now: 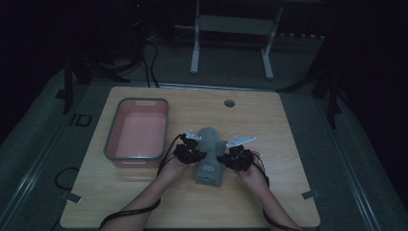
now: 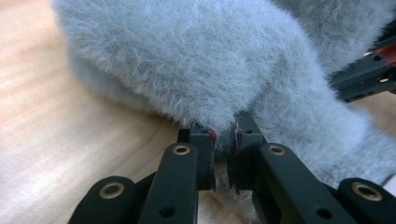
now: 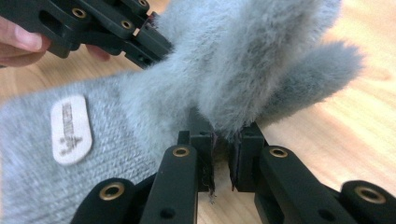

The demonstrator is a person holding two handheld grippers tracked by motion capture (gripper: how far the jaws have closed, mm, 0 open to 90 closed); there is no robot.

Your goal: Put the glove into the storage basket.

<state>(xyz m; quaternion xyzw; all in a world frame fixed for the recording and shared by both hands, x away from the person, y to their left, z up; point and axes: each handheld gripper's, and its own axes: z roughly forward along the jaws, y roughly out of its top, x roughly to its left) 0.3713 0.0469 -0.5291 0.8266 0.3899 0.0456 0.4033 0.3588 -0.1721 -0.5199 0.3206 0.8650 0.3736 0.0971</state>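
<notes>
A grey-rimmed tub (image 1: 136, 129) with a pinkish inside sat on the left part of the light wooden table (image 1: 269, 125), its long side running away from the person. A small round grommet (image 1: 229, 103) was set into the tabletop near the far edge — well apart from the tub. Beyond the table, on the dim grey floor, stood a pale metal frame (image 1: 233, 29) on two legs, and dark cables (image 1: 149, 67) trailed across the floor toward the table's far left corner.

Dim lab; bare table (image 1: 269, 120), floor cables (image 1: 150, 67)
</notes>
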